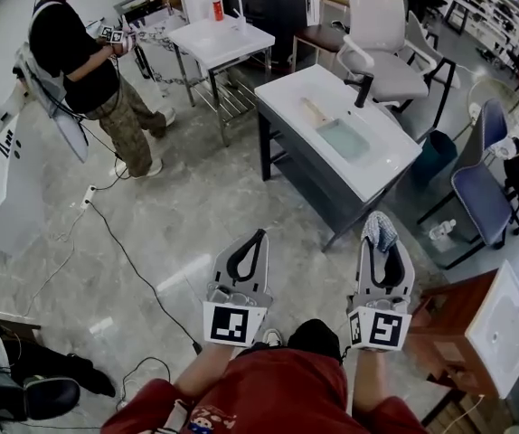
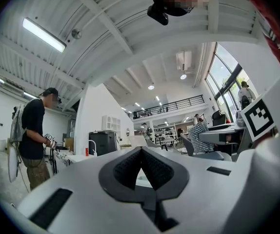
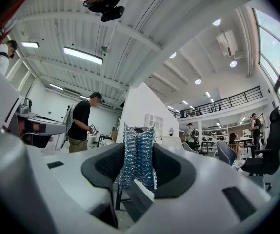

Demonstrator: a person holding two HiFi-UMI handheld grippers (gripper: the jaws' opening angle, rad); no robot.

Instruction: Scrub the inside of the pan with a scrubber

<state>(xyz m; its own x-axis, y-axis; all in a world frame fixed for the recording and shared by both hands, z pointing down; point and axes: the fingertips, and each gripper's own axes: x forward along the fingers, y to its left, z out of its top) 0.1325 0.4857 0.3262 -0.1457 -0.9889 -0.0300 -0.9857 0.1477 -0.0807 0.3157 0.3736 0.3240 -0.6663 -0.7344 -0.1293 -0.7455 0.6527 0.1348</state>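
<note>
I see no pan in any view. A blue-and-white mesh scrubber (image 1: 379, 229) sticks out of my right gripper (image 1: 382, 248), which is shut on it; in the right gripper view the scrubber (image 3: 137, 152) stands upright between the black pads. My left gripper (image 1: 258, 239) is shut with its tips touching and nothing between them, as the left gripper view (image 2: 141, 151) also shows. Both grippers hang over the floor in front of me, short of the white sink table (image 1: 382, 174). That table has a pale green basin (image 1: 344, 139) and a wooden piece (image 1: 314, 112) on it.
Another person (image 1: 79, 57) stands at the back left holding grippers. A small white table (image 1: 232, 42) bears a red can (image 1: 217, 9). A white office chair (image 1: 382, 48), blue chairs (image 1: 481, 193), a bin (image 1: 436, 155), a wooden cabinet (image 1: 454, 319) and floor cables (image 1: 128, 265) surround me.
</note>
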